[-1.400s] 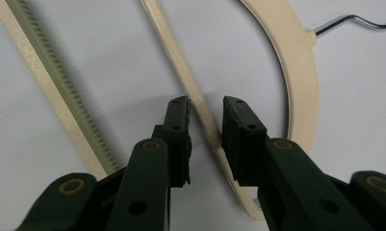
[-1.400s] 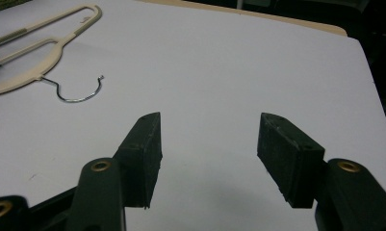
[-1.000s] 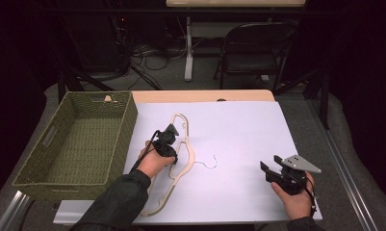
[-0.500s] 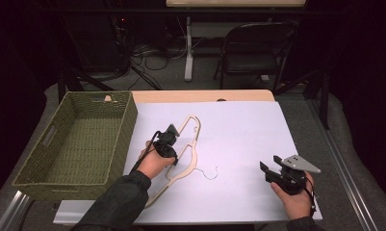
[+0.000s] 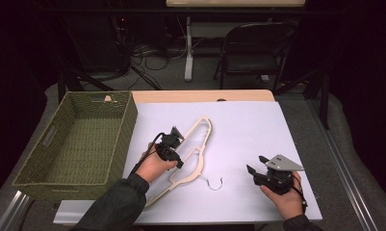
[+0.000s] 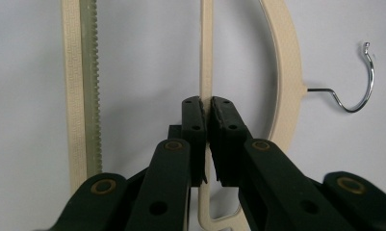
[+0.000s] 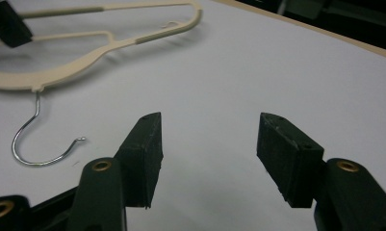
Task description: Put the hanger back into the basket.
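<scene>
Cream plastic hanger [image 5: 190,154], mid-desk, long axis running from near-left edge toward far centre, inner bar pinched by left gripper [image 5: 177,136]; right gripper [image 5: 256,169], jaws spread, empty, just right of its hook [image 5: 213,184].

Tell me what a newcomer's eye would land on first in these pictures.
First, the cream hanger lying mid-sheet on the white table cover, its thin inner bar pinched by the left gripper; its metal hook points toward the person. Next, the big green woven basket standing at the table's left edge. The right gripper hovers open over bare cover near the hook.
</scene>
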